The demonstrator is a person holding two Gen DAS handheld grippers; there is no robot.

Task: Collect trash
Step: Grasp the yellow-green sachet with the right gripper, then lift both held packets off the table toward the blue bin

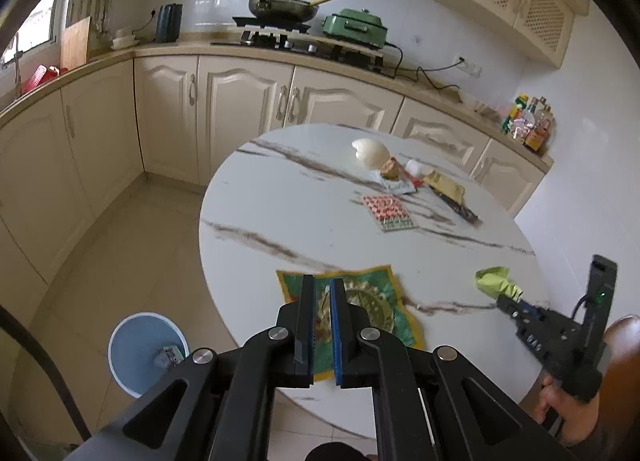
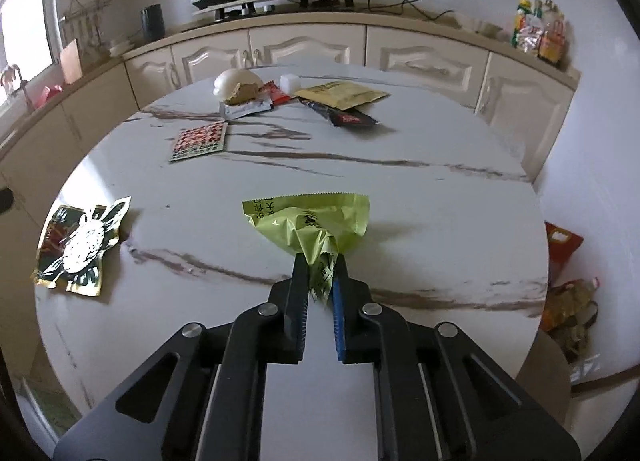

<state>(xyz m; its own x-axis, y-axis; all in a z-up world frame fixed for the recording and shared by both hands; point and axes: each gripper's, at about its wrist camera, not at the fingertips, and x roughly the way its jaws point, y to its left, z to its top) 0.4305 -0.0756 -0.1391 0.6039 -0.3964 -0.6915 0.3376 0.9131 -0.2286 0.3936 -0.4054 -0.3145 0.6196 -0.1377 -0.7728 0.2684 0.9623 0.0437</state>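
Note:
My right gripper (image 2: 320,261) is shut on a crumpled lime-green wrapper (image 2: 308,221) and holds it just above the round marble table (image 2: 400,197); the same gripper (image 1: 505,302) and wrapper (image 1: 494,281) show at the right of the left wrist view. My left gripper (image 1: 322,285) hovers over a flat green-and-gold wrapper (image 1: 368,301) at the table's near edge, its jaws nearly closed with nothing between them. That wrapper also lies at the left in the right wrist view (image 2: 80,241). A light-blue bin (image 1: 140,353) with some trash inside stands on the floor left of the table.
Further back on the table (image 1: 280,213) lie a red-checked packet (image 2: 199,140), a yellow packet (image 2: 344,95), a dark wrapper (image 2: 344,115), a white bun-like lump (image 2: 236,83) and other scraps. Kitchen cabinets and a stove run behind. Snack bags (image 2: 560,249) lie on the floor at right.

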